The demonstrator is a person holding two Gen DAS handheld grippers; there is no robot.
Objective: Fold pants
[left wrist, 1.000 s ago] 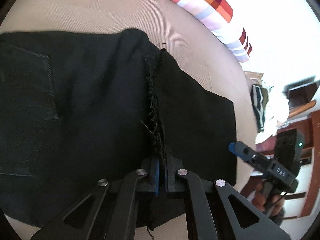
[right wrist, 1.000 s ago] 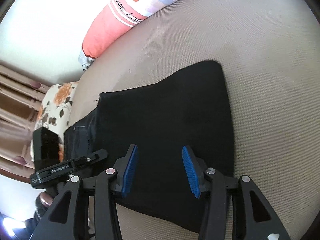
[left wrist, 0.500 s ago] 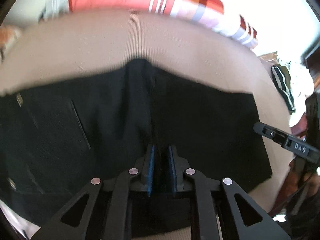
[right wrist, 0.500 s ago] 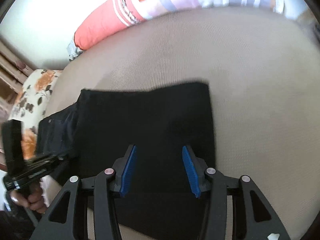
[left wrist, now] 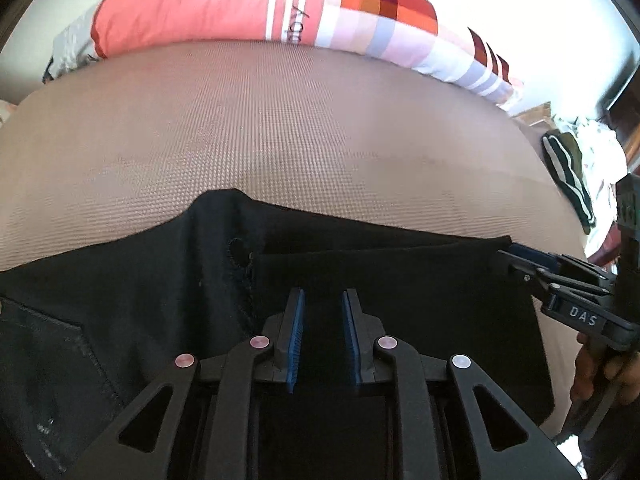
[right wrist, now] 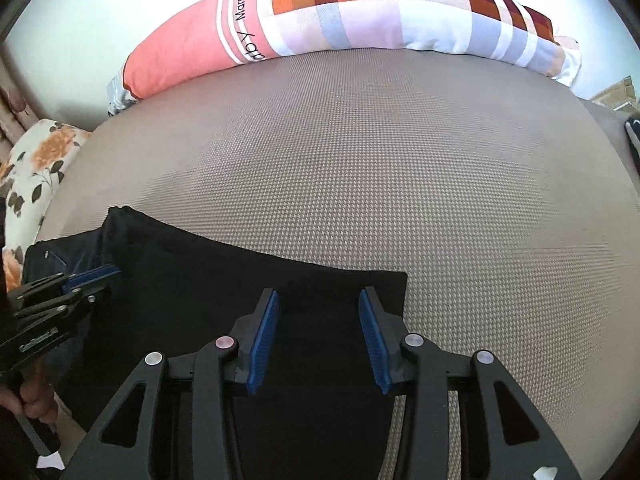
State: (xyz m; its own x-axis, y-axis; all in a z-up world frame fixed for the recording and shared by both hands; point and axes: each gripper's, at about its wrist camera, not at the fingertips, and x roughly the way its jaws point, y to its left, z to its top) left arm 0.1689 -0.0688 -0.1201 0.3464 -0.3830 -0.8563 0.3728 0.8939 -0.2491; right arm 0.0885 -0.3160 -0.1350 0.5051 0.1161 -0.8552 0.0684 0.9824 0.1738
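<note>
Black pants [left wrist: 400,292] lie folded flat on a beige textured mattress [left wrist: 280,128]. The pocket end lies at the left [left wrist: 60,340]. My left gripper [left wrist: 322,300] is open with a narrow gap, low over the folded layer, holding nothing. My right gripper [right wrist: 318,300] is open wide over the pants' right end [right wrist: 340,284], empty. The right gripper shows at the right of the left wrist view [left wrist: 560,280]. The left gripper shows at the left of the right wrist view [right wrist: 72,284].
A long pink and checked pillow [left wrist: 280,12] lies along the mattress's far edge [right wrist: 340,16]. A floral cushion [right wrist: 36,168] sits at the left. Dark striped clothing [left wrist: 568,176] lies off the right side. Bare mattress [right wrist: 400,168] stretches beyond the pants.
My left gripper let go of the pants seam and opened. Both grippers tilted up and drew back, so the far pillow came into view. The pants lie flat.
</note>
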